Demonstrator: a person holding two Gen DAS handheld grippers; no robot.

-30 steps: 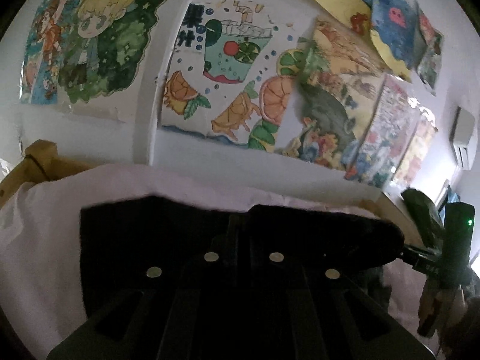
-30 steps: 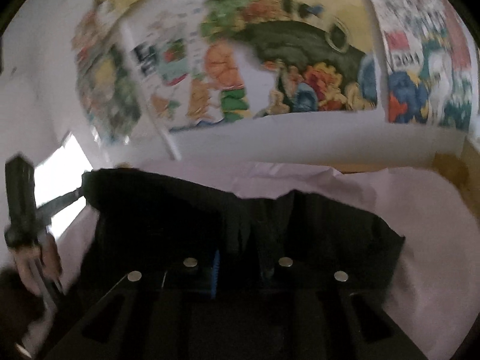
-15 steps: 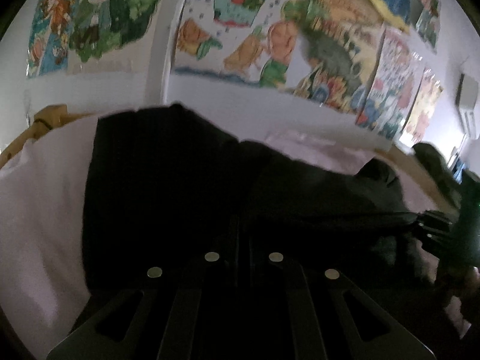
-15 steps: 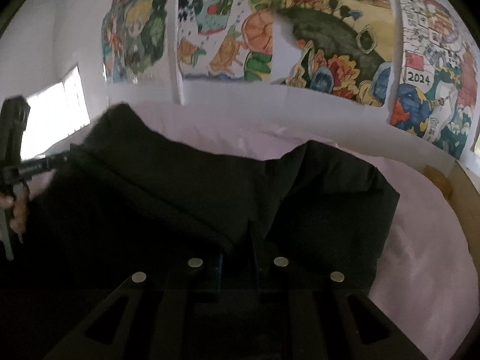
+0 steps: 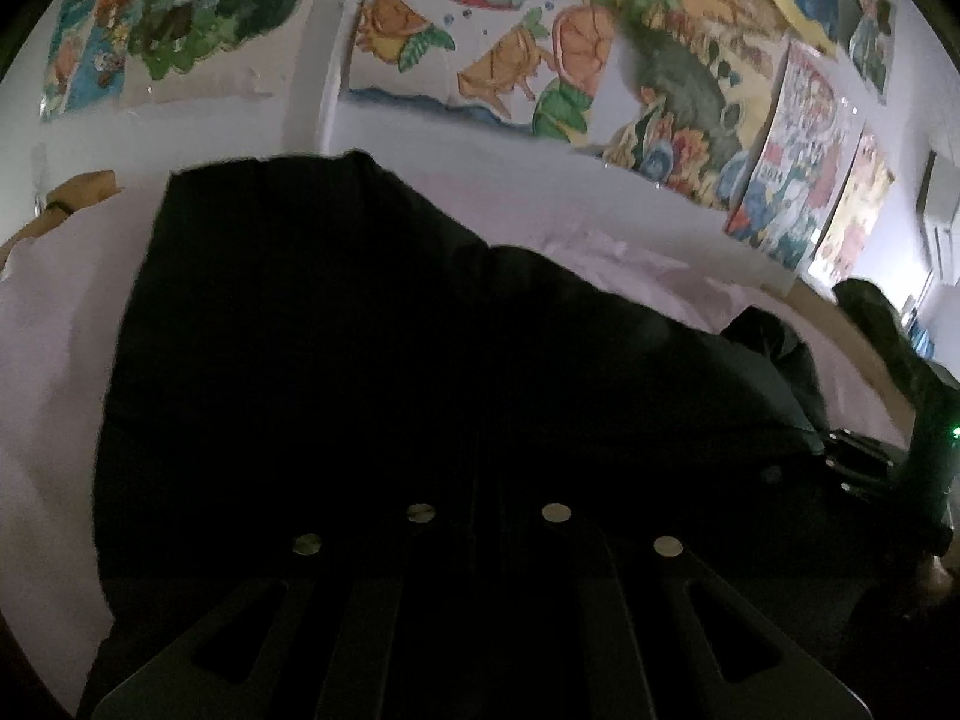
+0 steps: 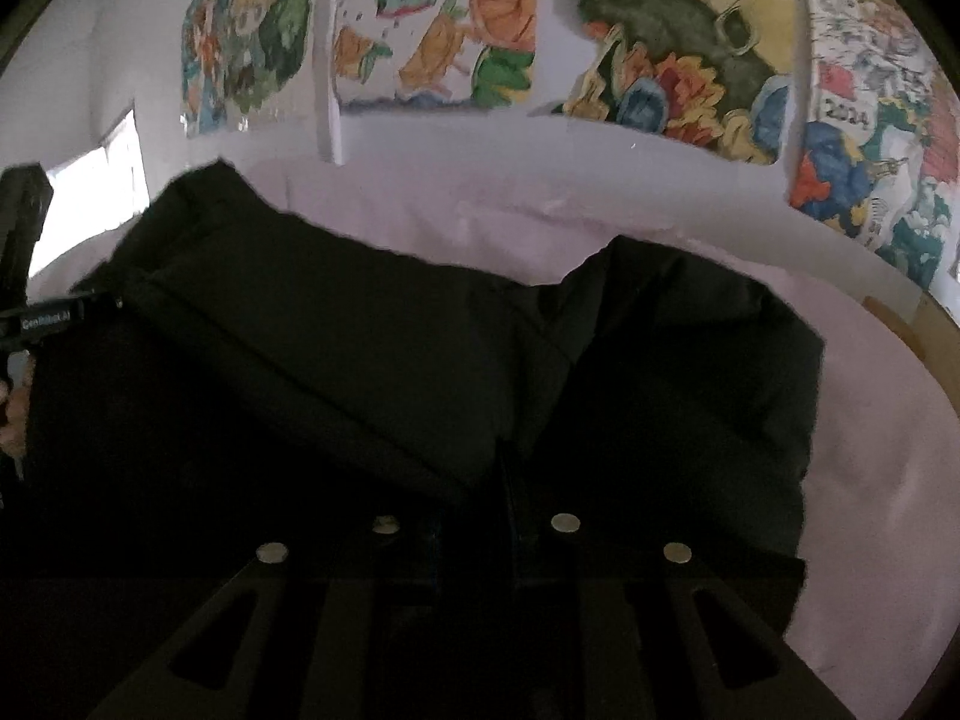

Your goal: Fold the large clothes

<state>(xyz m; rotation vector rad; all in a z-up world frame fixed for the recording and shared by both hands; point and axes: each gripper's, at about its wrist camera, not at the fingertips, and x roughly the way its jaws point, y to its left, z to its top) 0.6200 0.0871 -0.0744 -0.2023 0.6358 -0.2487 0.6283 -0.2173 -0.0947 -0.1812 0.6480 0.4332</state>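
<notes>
A large black garment (image 5: 336, 330) lies spread on the pink sheet (image 5: 42, 372), its far edge towards the wall. My left gripper (image 5: 487, 468) sits low at the garment's near edge. Its jaws are opening with dark cloth between them, and black on black hides whether the pads still press. My right gripper (image 6: 509, 468) is at the near edge too. Its jaws are opening, and a fold of the garment (image 6: 372, 372) still puckers into the narrow gap. Each gripper shows in the other's view, the left (image 6: 111, 302) and the right (image 5: 825, 447), both at the cloth's edge.
The pink sheet (image 6: 870, 450) covers a bed with a wooden frame (image 5: 78, 192) along a white wall hung with colourful drawings (image 5: 510, 42). A dark object (image 5: 876, 318) lies at the far right. A bright window (image 6: 117, 174) is at the left. A hand (image 6: 15, 414) grips the left tool.
Both grippers came down with the black garment. It hung bunched above the bed before; now it lies spread on the sheet and fills more of both views.
</notes>
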